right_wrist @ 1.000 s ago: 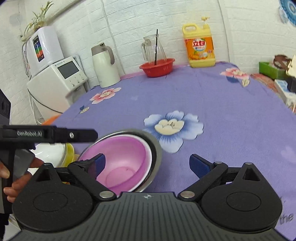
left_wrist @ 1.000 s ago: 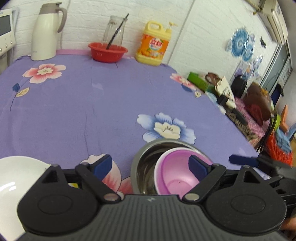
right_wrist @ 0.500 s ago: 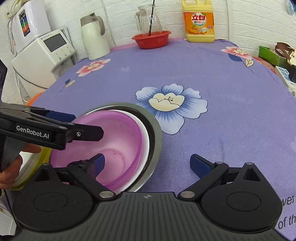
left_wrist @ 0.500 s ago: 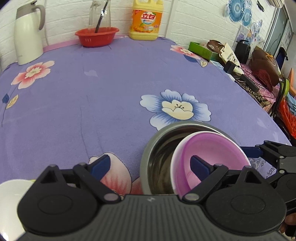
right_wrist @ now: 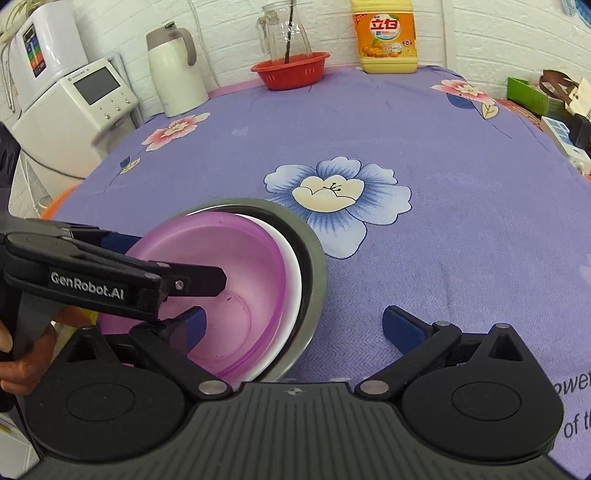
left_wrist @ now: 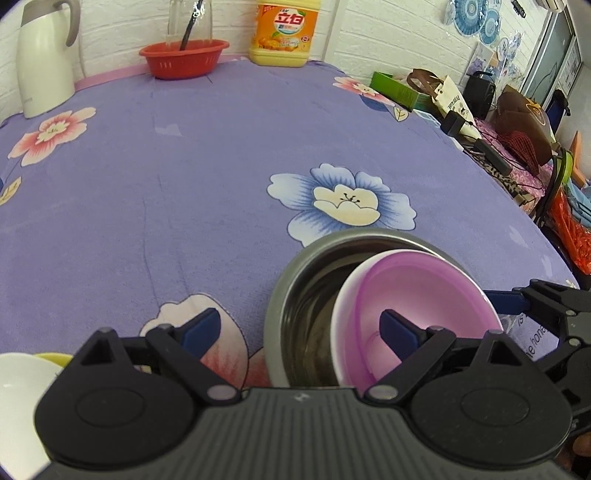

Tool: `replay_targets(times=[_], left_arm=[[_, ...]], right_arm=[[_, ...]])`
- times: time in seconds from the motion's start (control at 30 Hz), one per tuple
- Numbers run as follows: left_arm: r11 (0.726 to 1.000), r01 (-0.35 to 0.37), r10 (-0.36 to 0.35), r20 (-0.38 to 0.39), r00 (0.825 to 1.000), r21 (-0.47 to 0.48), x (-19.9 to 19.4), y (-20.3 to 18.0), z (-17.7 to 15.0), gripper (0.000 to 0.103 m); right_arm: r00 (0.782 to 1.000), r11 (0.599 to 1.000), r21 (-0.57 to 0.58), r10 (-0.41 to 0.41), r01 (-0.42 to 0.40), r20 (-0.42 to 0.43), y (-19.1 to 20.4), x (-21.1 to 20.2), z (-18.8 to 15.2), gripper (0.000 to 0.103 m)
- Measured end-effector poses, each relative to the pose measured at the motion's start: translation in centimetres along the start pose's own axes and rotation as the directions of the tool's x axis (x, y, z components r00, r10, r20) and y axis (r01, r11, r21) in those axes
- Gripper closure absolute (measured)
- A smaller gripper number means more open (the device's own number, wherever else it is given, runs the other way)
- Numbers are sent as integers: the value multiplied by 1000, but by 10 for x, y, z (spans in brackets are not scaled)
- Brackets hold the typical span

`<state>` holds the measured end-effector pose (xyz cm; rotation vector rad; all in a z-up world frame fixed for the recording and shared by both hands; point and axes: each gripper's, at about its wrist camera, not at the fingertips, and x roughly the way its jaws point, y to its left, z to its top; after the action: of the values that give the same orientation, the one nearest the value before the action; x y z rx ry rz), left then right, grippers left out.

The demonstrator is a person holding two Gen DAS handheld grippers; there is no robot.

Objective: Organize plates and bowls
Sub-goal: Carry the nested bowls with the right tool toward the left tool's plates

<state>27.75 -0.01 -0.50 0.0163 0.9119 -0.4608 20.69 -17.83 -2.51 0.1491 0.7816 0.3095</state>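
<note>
Both grippers gape wide: left gripper point(left_wrist: 301, 326) straddles the steel bowl's point(left_wrist: 295, 295) rim, right gripper point(right_wrist: 293, 325) likewise; glossy pink plastic bowl point(right_wrist: 229, 280) nests tilted inside

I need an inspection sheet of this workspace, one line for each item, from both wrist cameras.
Surface: purple floral tablecloth covers the table.
Job's things: pink bowl nested tilted inside steel bowl; white bowl at near left edge.
Clutter: red basket, glass pitcher, detergent bottle, white kettle.
Grippers: left gripper open, straddling both bowls' rims; right gripper open, likewise.
Cables: black cables beside the table.
Surroundings: white brick wall; white appliance.
</note>
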Motion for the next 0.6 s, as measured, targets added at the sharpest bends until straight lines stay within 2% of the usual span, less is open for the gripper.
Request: replay_targets(times=[0.17, 0.3, 0.6], left_arm=[[1000, 2, -2, -5, 1000, 9, 1, -2, 0, 11], [999, 40, -40, -3, 999, 1, 1, -2, -1, 19], [1000, 23, -23, 13, 1000, 10, 1, -11, -4, 22]], right_arm=[[1000, 999, -34, 3, -2, 30, 5, 0, -2, 0], [999, 1000, -3, 22, -22, 25, 1, 3, -3, 0], [999, 1000, -25, 11, -10, 47, 8, 4, -5, 0]])
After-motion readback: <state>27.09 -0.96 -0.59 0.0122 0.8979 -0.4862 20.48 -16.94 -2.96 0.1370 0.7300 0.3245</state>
